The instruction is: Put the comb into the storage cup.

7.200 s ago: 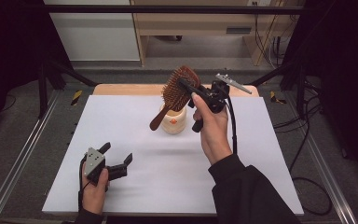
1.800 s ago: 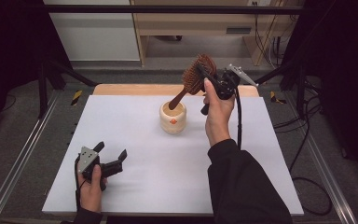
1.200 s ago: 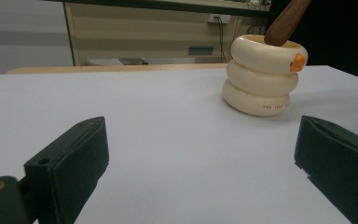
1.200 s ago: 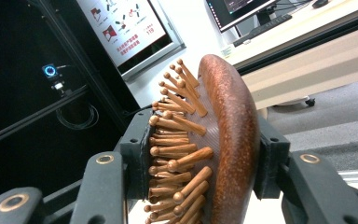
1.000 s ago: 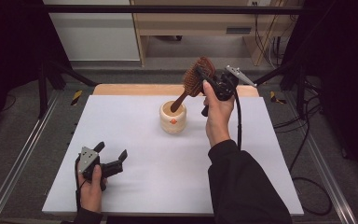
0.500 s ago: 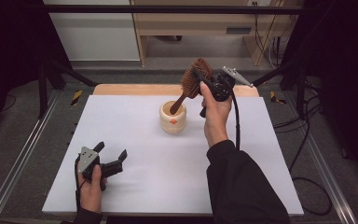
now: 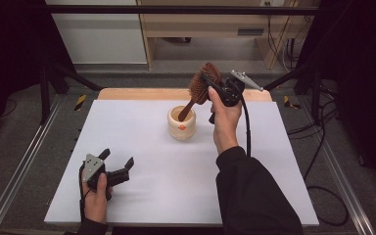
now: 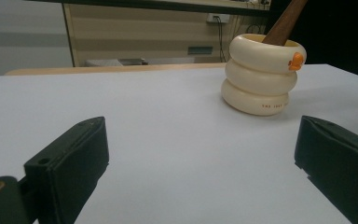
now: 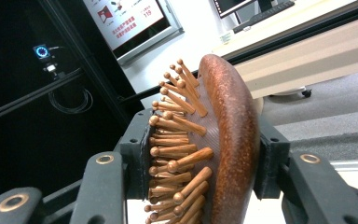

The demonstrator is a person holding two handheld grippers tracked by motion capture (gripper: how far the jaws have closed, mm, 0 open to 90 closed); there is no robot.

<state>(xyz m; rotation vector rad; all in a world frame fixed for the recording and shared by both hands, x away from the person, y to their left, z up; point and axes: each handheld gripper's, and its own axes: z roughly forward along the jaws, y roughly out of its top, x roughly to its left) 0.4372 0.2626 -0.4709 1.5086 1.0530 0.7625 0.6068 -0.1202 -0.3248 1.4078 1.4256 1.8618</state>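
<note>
Well behind the open left tool (image 7: 115, 164), bare white tabletop (image 7: 142, 147) spreads to every edge. Near the far edge, the right tool (image 7: 210, 88) clamps a brown wooden hairbrush (image 7: 201, 84) by its pegged head, handle dipping below into a cream ringed cup (image 7: 181, 123).

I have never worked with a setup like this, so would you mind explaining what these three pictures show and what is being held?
There is no robot arm here: a person holds a two-jaw tool in each hand. The high view looks down on a white table from above the person's side. The other two pictures come from cameras that ride on the tools and look along their black jaws. The right gripper is shut on the head of a wooden hairbrush, with its handle tip inside a cream ringed cup that stands on the table. The left gripper rests low near the table's front edge, jaws open and holding nothing; its view faces the cup.
</note>
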